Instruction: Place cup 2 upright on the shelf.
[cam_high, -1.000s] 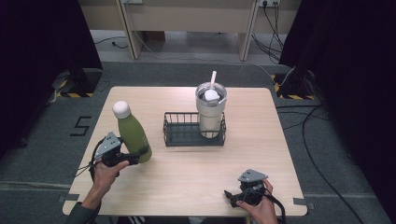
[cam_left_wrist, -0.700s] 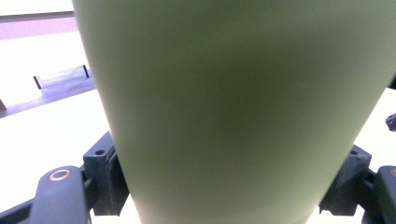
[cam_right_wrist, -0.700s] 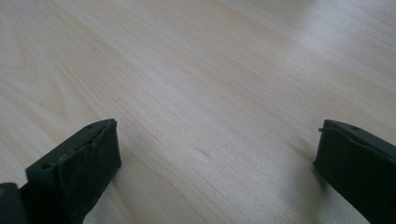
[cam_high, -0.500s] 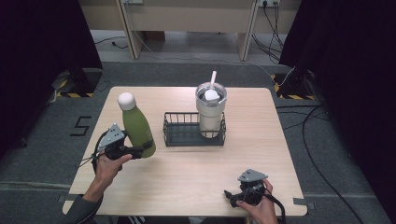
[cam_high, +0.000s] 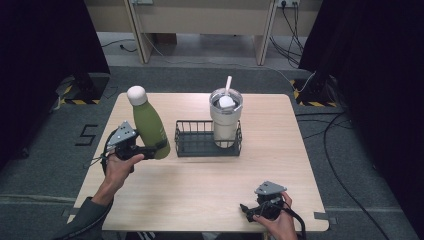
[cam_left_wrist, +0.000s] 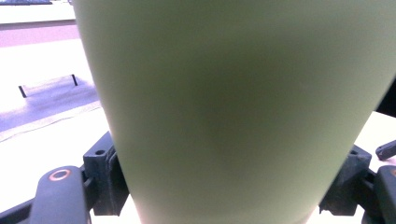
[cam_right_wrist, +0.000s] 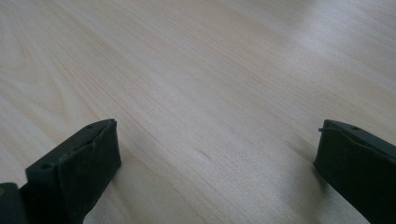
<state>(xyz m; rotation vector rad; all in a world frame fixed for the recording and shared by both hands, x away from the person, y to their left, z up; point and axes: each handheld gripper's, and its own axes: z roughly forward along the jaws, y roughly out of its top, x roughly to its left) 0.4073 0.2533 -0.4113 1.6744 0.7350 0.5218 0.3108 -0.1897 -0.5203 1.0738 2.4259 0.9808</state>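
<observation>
Gripping the tall olive-green metal bottle with a white rounded cap (cam_high: 148, 125) low on its body, the left claw (cam_high: 150, 149) holds it clear of the pale wooden bench (cam_high: 200, 190), tilted with its cap leaning away toward the far left edge; the low grip probably keeps the jaws under the widest, steadiest part. It hangs just left of the black wire basket (cam_high: 192, 142), likely its destination, since the steel tumbler with a white straw (cam_high: 226, 119) already stands in the basket's right half and leaves the left half free. The right claw (cam_high: 248, 210) rests near the bench's front edge, its jaws wide apart over bare wood, seemingly idle. In the left gripper view the bottle's green wall blocks almost everything, so the pads' contact points are hidden, and the bottle's base can't be made out from above.
</observation>
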